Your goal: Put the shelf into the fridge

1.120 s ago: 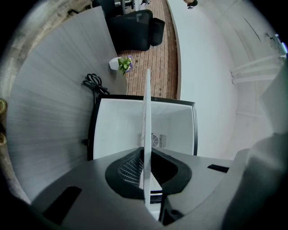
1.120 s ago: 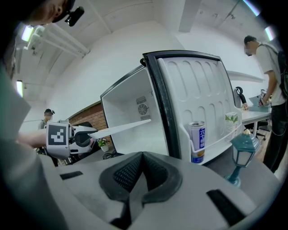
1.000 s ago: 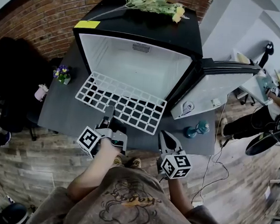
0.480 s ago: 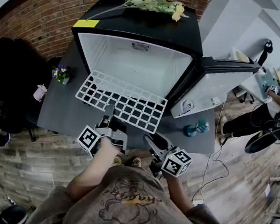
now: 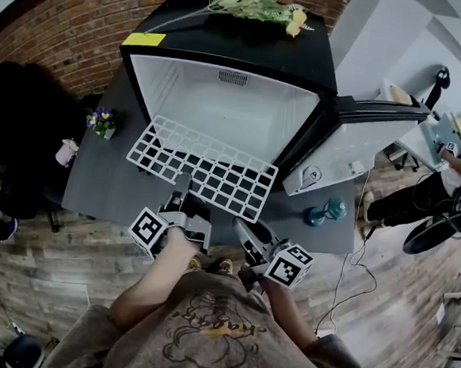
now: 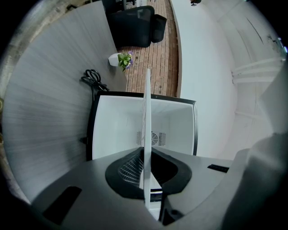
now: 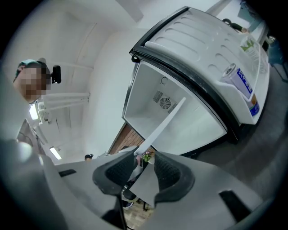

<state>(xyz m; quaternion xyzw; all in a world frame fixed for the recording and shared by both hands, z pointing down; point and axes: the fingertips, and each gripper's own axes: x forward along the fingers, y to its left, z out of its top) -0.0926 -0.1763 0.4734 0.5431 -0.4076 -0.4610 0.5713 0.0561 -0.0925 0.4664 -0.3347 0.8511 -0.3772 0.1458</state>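
The white wire shelf (image 5: 204, 165) juts out of the open black fridge (image 5: 228, 108), far edge inside the white cavity. My left gripper (image 5: 181, 185) is shut on the middle of its near edge. In the left gripper view the shelf (image 6: 146, 117) runs edge-on between the pads of the left gripper (image 6: 145, 168) toward the fridge (image 6: 117, 130). My right gripper (image 5: 243, 228) sits at the shelf's near right corner. Its jaws are wide and closing. In the right gripper view the shelf's edge (image 7: 164, 123) reaches in between the pads of the right gripper (image 7: 140, 166), which do not press on it.
The fridge door (image 5: 360, 146) stands open to the right, with a can (image 7: 243, 85) in its rack. Flowers (image 5: 257, 0) lie on the fridge top. A small flower pot (image 5: 102, 121) and a teal dumbbell (image 5: 325, 212) rest on the grey floor mat (image 5: 103, 193).
My right gripper has opened its jaws and swung left and up to the shelf's near right corner. The left gripper and shelf have hardly moved.
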